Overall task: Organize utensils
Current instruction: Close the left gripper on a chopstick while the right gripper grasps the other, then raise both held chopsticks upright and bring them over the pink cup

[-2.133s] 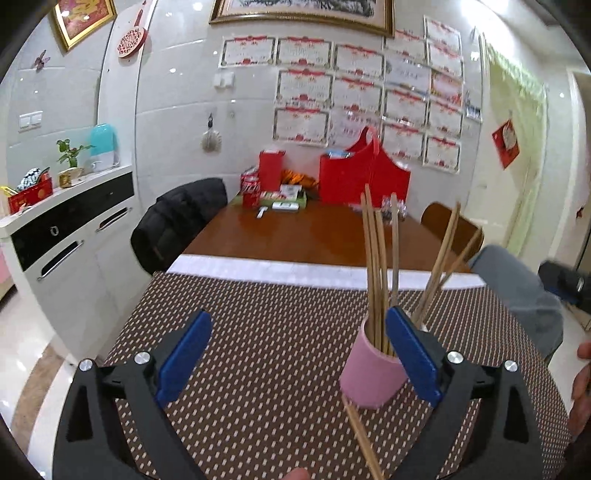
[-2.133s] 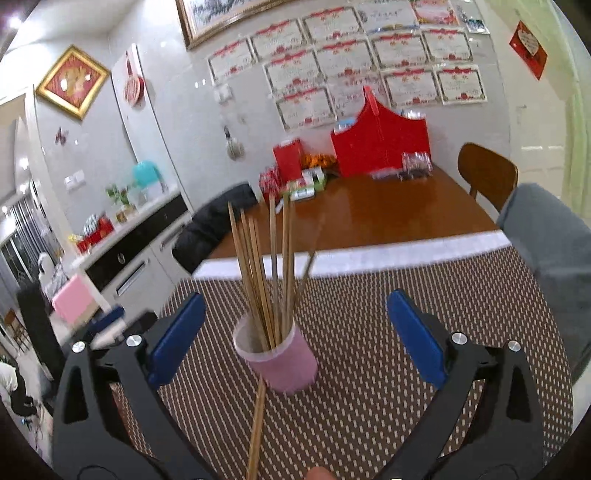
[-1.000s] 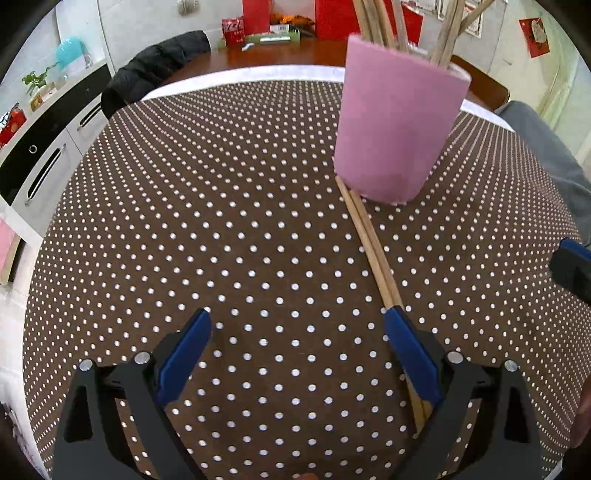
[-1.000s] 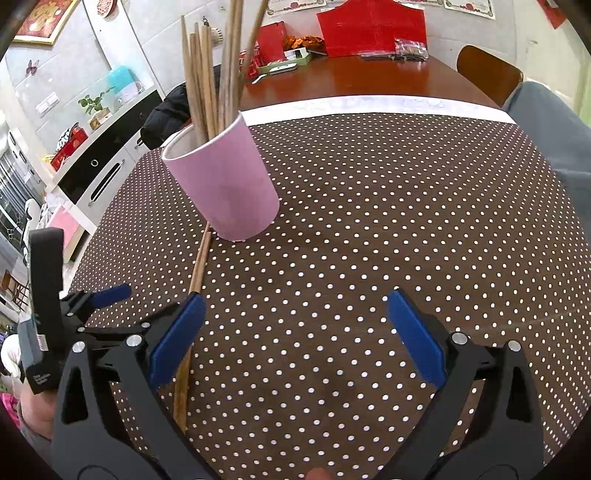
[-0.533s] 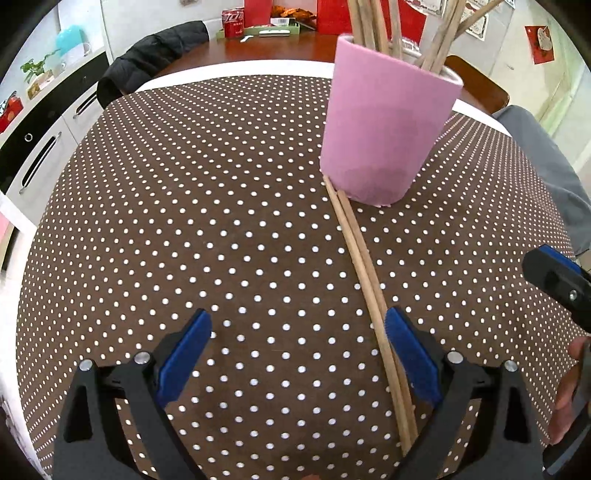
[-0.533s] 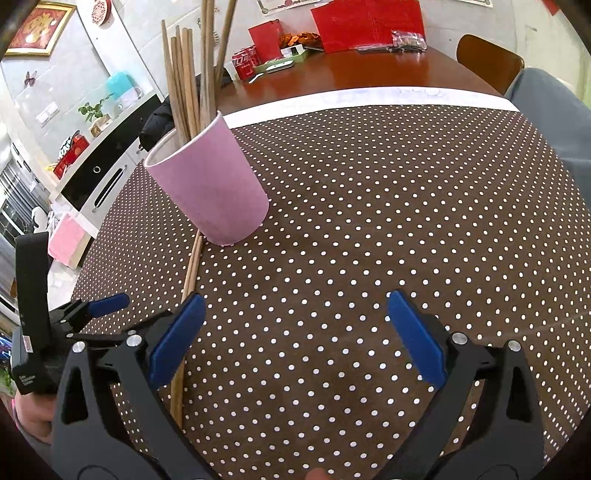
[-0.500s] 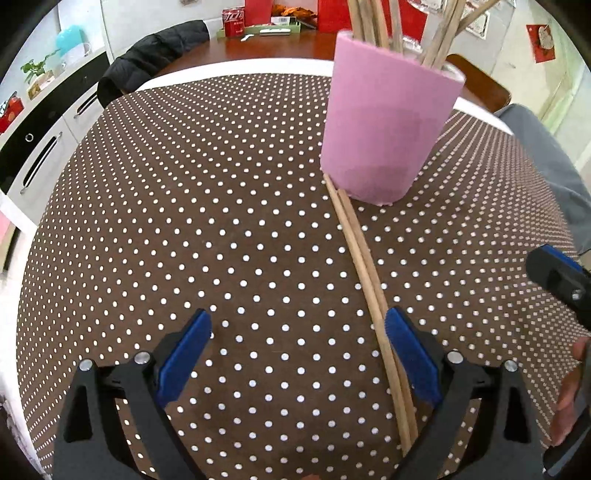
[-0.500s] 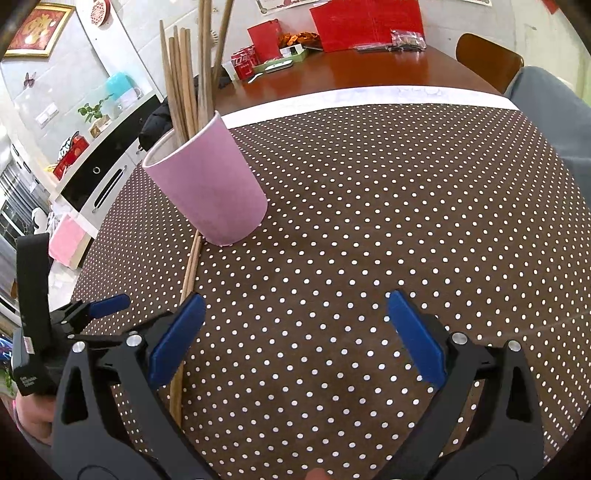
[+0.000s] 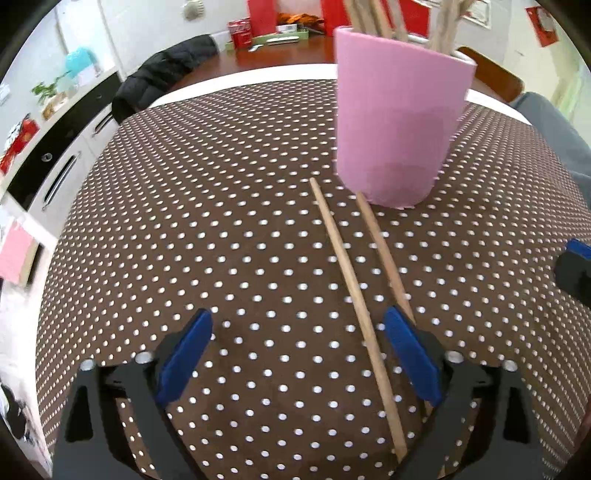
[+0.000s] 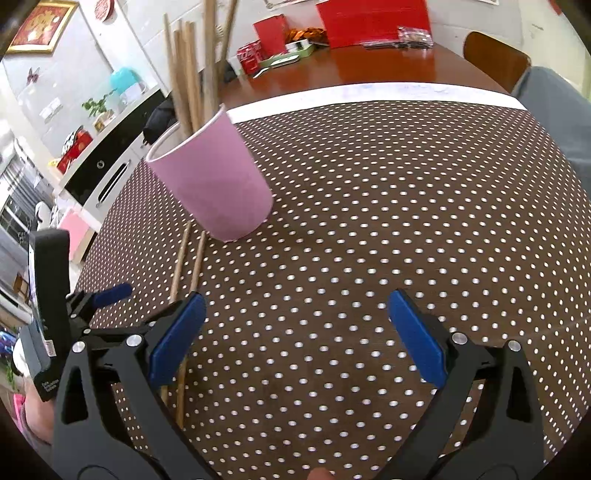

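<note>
A pink cup (image 9: 399, 122) stands on the brown dotted tablecloth (image 9: 207, 206) and holds several wooden chopsticks (image 10: 192, 70). Two loose chopsticks (image 9: 351, 280) lie on the cloth in front of the cup, slightly apart. My left gripper (image 9: 299, 354) is open just above the cloth; one chopstick runs between its jaws by the right finger (image 9: 410, 354), the other passes under that finger. My right gripper (image 10: 295, 332) is open and empty over the cloth, right of the cup (image 10: 214, 184) and loose chopsticks (image 10: 184, 266). The left gripper also shows at the left of the right wrist view (image 10: 92, 306).
Beyond the cloth is a wooden tabletop (image 10: 369, 70) with red boxes (image 10: 369, 22) and small items. A dark jacket (image 9: 166, 77) hangs on a chair at the far left. A white and black sideboard (image 9: 48, 147) stands left. A grey-clothed leg (image 9: 554, 125) is at the right.
My left gripper has moved right and lower, so one loose chopstick now lies between its jaws. The two chopsticks have spread slightly apart. The right gripper has edged nearer the cup.
</note>
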### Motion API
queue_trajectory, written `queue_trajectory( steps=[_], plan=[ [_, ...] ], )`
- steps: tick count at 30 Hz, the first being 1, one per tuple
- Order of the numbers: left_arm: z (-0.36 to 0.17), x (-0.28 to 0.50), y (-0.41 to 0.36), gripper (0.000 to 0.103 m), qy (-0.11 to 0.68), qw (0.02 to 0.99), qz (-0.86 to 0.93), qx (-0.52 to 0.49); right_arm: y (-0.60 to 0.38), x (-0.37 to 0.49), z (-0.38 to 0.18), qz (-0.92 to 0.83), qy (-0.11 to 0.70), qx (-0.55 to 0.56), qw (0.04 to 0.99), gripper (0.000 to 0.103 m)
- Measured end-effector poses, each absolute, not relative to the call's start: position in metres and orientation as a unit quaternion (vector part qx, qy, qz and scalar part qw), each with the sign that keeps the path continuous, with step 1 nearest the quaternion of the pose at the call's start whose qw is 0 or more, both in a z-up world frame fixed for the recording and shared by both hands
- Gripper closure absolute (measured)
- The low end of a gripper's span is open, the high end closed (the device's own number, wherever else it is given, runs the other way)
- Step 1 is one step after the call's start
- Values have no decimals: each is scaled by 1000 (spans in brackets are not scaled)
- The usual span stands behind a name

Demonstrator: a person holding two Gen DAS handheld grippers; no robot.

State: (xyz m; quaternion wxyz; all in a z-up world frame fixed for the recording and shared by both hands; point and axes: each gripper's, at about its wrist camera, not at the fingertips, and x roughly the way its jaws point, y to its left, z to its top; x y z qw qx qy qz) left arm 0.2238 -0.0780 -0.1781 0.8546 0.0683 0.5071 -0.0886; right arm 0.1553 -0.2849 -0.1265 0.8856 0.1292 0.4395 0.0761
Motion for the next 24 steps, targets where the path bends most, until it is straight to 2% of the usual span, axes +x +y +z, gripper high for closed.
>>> queue_trajectory(
  steps=[1,3,4,6,10,12,14,15,17,21,23,24],
  plan=[
    [-175,226,-81,40,506,854,-98,67,-280,156,-126,82,442,125,884,6],
    [-170,224,-83,80,502,854,-113,75,-270,158,-127,88,449,115,882,6],
    [-169,224,-82,88,503,853,-116,75,-265,158,-128,91,453,110,880,6],
    [-169,224,-76,97,507,849,-132,68,-256,160,-129,97,460,104,877,6],
    [-170,223,-63,97,506,846,-156,63,-232,167,-131,109,478,81,868,7],
    [-170,222,-52,97,504,847,-161,57,-218,172,-130,114,486,69,864,18],
    [-169,223,-42,97,500,849,-161,52,-203,181,-133,124,499,62,855,37],
    [-168,224,-37,97,497,851,-160,48,-195,187,-135,126,509,56,850,43],
    [-165,223,-29,97,493,854,-160,42,-181,199,-140,125,527,45,839,67],
    [-161,226,-12,97,482,861,-157,26,-149,210,-146,120,540,-7,833,73],
    [-159,224,-1,97,477,865,-156,18,-131,208,-146,116,538,-57,833,89],
    [-157,223,4,97,472,867,-156,13,-125,207,-147,114,536,-78,833,93]
  ],
)
